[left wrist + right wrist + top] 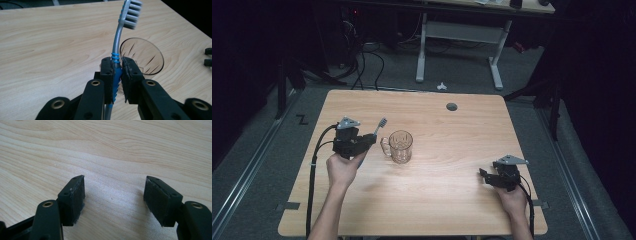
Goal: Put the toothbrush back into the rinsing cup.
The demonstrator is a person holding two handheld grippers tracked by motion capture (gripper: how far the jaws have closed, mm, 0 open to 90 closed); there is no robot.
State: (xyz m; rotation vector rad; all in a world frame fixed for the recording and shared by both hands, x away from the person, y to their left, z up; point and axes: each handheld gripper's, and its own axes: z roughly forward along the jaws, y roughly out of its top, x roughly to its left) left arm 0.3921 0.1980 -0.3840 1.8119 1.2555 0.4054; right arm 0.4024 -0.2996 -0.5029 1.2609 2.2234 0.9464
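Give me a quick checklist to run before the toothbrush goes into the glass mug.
1. Left gripper clamped on the toothbrush handle: ok.
2. Brush head up, bristles clear of the jaws: ok.
3. Glass mug upright, mouth open: ok.
4. Mug looks empty: ok.
5. Toothbrush over the mug mouth: not ok, it is beside the mug, by the handle.
6. Right gripper open, apart from the mug, above the table: ok.

The left tool (pixel 371 140) grips a toothbrush (pixel 379 127) by its handle, bristle head angled up beyond the tip. A glass mug (pixel 400 146) stands just right of this tool on the wooden surface (pixel 447 135). The right tool (pixel 483 175) rests well apart, jaws parted.
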